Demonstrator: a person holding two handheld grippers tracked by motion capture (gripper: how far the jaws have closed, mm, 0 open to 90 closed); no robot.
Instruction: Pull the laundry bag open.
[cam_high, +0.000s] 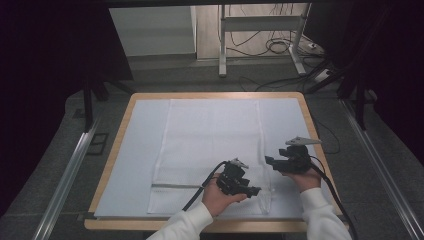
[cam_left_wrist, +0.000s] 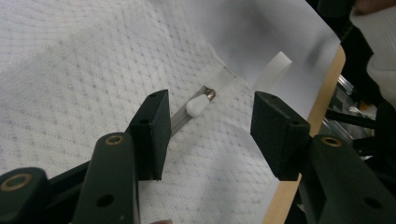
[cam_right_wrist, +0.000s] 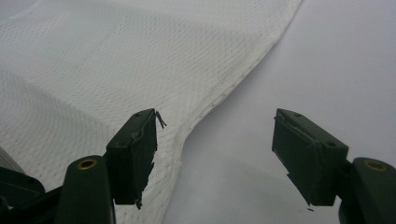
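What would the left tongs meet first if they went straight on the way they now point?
Most likely the white zipper pull on the mesh bag: it lies between the open left tongs, just ahead. Depth is unclear.

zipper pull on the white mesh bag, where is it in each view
High view: too small to tell; the zipper line crosses the mesh bag near its front edge.
Left gripper view: the white zipper pull lies centre, between the open left tongs.
Right gripper view: not in it.
Shared landmark: the bag's stitched right edge.

Table (cam_high: 120, 135), white sheet (cam_high: 135, 150), mesh bag (cam_high: 210, 135)
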